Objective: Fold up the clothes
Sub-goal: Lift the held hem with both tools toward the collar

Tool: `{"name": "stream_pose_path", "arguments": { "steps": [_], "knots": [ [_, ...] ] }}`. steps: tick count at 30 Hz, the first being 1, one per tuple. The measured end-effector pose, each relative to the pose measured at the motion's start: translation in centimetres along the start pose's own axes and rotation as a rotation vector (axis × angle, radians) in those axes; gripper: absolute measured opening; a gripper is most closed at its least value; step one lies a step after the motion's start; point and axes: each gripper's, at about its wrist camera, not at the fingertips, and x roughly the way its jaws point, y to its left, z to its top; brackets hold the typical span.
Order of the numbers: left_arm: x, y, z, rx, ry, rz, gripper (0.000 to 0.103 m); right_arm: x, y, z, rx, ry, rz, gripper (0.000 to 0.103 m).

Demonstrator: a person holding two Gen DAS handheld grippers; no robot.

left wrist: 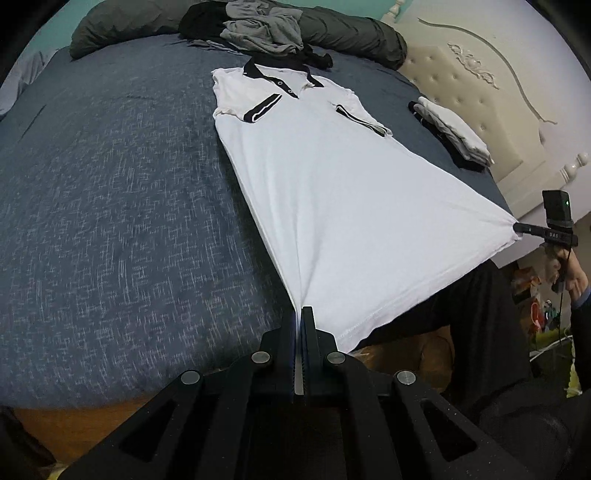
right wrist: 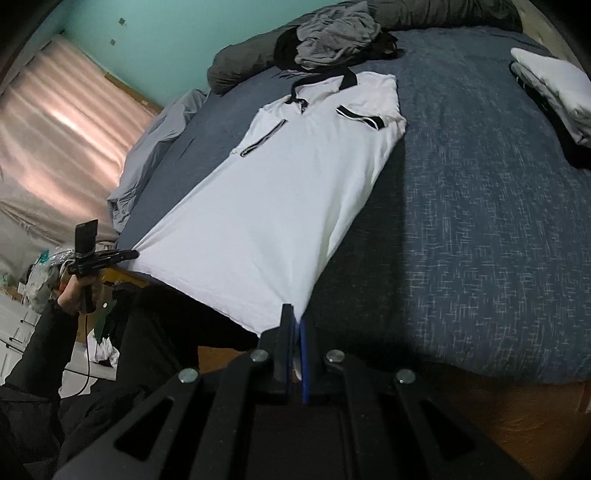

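We have the left gripper (left wrist: pixel 301 314) and right gripper (right wrist: pixel 295 317) each clamped on a near hem corner of the white black-collared polo shirt (left wrist: pixel 314 166), its length running away, collar far

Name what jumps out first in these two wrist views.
A white polo shirt with black collar and trim lies stretched along the blue bedspread, sleeves folded in, its hem pulled taut off the near edge. The left gripper and right gripper are each shut on a bottom corner. Beyond the collar sits a rumpled grey clothes pile, and a folded stack lies by the headboard.
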Motion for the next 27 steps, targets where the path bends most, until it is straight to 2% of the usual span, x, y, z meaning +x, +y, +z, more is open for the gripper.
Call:
{"name": "stream_pose_path", "arguments": {
  "steps": [5, 10, 16, 21, 27],
  "knots": [
    [-1.3, 0.1, -0.5, 0.023, -0.003, 0.019, 0.002, -1.2, 1.3, -0.2, -0.04, 0.006, 0.006, 0.002],
    [-2.0, -0.4, -0.7, 0.036, -0.024, 0.002, 0.002, -1.0, 2.1, 0.1, -0.062, 0.014, 0.019, 0.002],
    [-2.3, -2.1, -1.1, 0.093, -0.008, -0.015, 0.002, -0.2, 2.4, -0.5, -0.074, 0.042, 0.027, 0.002],
    [-1.7, -1.5, 0.2, 0.089, -0.003, -0.014, 0.002, -0.2, 1.8, -0.7, -0.061, 0.072, 0.009, 0.002],
    [-0.9, -0.7, 1.9, 0.082, 0.003, -0.011, 0.002, -0.4, 1.8, 2.5, -0.067, 0.049, 0.013, 0.002]
  ]
}}
